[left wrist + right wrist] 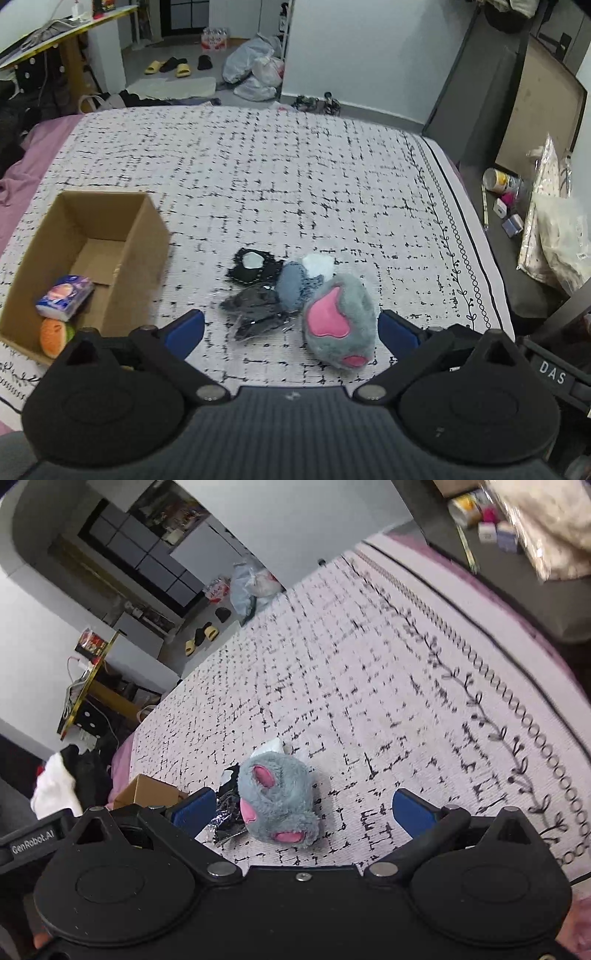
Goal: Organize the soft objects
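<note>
Patterned bedspread (295,177), grey plush (338,321), cardboard box (136,251)

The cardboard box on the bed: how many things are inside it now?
2. In the brown cardboard box, a colourful wrapped tissue pack leans at the near end, and an orange and green round plush lies just below it. Others may hide behind the near wall.

Gaping right tool (303,810) above grey plush (279,797)

We see soft, even room light in both views, with only faint shadows beside the box (92,258) and the plush toy (338,321). The right view looks blurry, and edges bend round.
</note>
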Action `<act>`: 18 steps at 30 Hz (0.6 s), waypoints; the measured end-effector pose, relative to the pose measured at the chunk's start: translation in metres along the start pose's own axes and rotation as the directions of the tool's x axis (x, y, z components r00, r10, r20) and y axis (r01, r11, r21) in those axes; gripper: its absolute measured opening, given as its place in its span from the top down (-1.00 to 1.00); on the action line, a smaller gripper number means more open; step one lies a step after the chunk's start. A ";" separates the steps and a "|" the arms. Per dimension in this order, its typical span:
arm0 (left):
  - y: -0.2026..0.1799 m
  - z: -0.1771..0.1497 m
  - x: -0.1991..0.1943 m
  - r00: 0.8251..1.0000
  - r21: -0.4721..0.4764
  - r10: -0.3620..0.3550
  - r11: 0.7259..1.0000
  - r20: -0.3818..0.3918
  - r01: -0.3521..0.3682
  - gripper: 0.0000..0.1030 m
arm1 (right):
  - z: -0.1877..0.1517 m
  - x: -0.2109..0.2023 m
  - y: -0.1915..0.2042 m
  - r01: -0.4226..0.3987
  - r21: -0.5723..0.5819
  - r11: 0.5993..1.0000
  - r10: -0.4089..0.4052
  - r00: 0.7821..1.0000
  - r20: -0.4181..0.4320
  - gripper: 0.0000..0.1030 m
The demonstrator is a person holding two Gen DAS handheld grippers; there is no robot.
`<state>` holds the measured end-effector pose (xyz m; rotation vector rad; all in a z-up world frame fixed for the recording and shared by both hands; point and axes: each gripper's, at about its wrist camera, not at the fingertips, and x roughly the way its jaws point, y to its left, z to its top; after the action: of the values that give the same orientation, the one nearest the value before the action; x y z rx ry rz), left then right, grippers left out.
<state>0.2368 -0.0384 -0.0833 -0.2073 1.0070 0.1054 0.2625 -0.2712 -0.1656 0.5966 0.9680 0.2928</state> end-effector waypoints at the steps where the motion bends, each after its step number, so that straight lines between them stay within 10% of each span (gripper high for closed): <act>1: -0.002 0.002 0.005 1.000 -0.001 -0.001 1.000 -0.010 0.001 -0.94 | 0.001 0.005 -0.003 0.006 0.023 1.000 -0.005 1.000 -0.014 -0.90; 6: -0.013 0.007 0.027 0.999 0.002 -0.014 1.000 -0.049 0.014 -0.79 | 0.005 0.022 -0.020 0.001 0.112 0.994 0.005 0.998 -0.056 -0.44; 18: -0.030 0.015 0.070 0.992 -0.042 -0.010 0.999 -0.122 0.005 -0.37 | 0.014 0.056 -0.030 -0.038 0.199 0.979 0.056 0.994 -0.089 -0.37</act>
<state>0.2916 -0.0645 -0.1312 -0.2582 1.1267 0.1080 0.3042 -0.2731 -0.2158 0.7938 1.0824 0.2702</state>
